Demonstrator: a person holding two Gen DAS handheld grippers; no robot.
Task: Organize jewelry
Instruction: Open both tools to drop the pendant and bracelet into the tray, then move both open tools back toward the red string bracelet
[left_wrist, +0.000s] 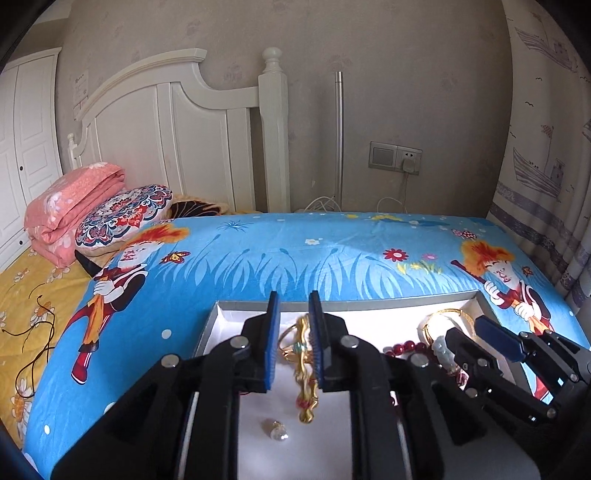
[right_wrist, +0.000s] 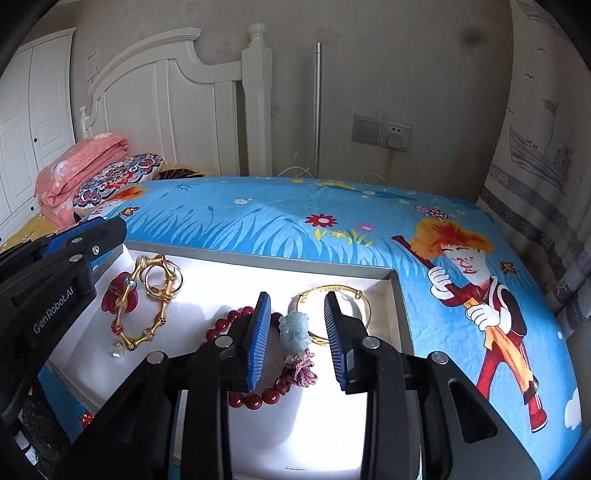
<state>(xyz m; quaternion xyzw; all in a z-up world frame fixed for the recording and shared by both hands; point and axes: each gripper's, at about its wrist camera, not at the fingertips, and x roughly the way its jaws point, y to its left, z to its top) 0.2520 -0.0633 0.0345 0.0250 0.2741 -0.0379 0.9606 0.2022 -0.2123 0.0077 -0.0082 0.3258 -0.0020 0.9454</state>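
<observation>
Jewelry in the white box: how to pick each piece cleanly

Jewelry lies loose in a shallow white box (right_wrist: 397, 295) that sits on the blue cartoon bedsheet (right_wrist: 258, 218). Both tools hang over this box, each pointing down at an angle.

Largest piece is the gold chain bracelet (right_wrist: 147, 299), in the left part of the box with two gold rings (right_wrist: 162, 284) and a red flower ornament (right_wrist: 122, 295) touching it. The left gripper (left_wrist: 293, 339) has its jaws narrowly apart, one on each side of this bracelet in its own view. They do not press on anything that I can see. To grip well, I think it should come down on one single link, away from the rings, so that they do not lift together.

Next come the red bead bracelet (right_wrist: 255, 397) and the plain gold bangle (right_wrist: 332, 295). The right gripper (right_wrist: 297, 339) is open a little wider, empty, with the pale green carved pendant (right_wrist: 293, 328) between its blue pads (right_wrist: 258, 339). This pendant looks tied to the beads by a purple knot (right_wrist: 303, 373), so a grip on its narrow sides should carry the whole bracelet.

Smallest is the pearl (right_wrist: 115, 352), beside the chain; it may roll, so leave it for last.
</observation>
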